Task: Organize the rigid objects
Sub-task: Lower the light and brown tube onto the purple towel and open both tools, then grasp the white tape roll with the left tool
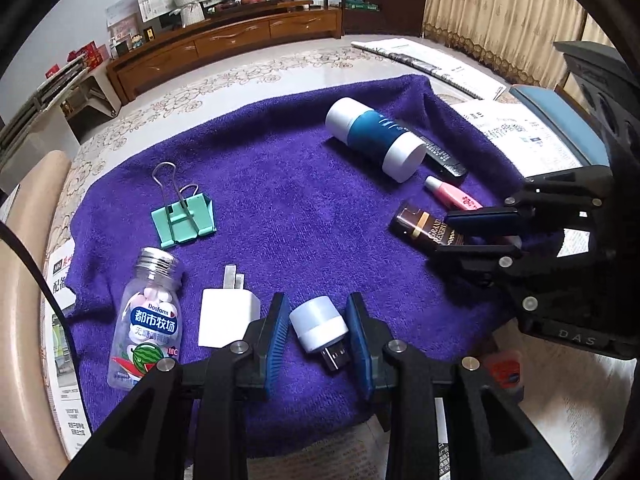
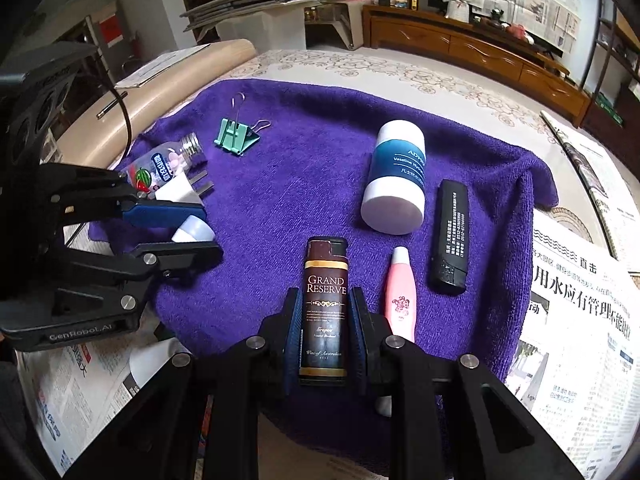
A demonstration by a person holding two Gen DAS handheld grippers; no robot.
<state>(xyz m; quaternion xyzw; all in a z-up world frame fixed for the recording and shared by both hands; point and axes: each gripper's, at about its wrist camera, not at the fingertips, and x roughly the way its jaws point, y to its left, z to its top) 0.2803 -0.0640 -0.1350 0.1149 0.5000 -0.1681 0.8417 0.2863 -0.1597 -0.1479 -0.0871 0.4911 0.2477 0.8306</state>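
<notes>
On the purple towel [image 1: 280, 200] my left gripper [image 1: 318, 304] is shut on a small white USB light [image 1: 320, 326], its plug pointing back toward me. A white charger plug [image 1: 228, 312], a candy bottle [image 1: 148, 320] and a green binder clip [image 1: 184, 216] lie to its left. My right gripper [image 2: 325, 296] is shut on a dark brown "Grand Reserve" lighter [image 2: 326, 308], low over the towel [image 2: 300, 180]. Beside it lie a pink tube [image 2: 400, 300], a black stick [image 2: 450, 236] and a blue-and-white jar [image 2: 396, 176]. The left gripper [image 2: 208, 232] shows at the left of the right wrist view.
Newspapers [image 2: 580, 300] cover the surface around the towel. A beige padded roll [image 2: 168, 88] runs along the far left edge. A wooden cabinet [image 1: 224, 44] and curtains [image 1: 500, 12] stand in the background. The towel's middle holds no objects.
</notes>
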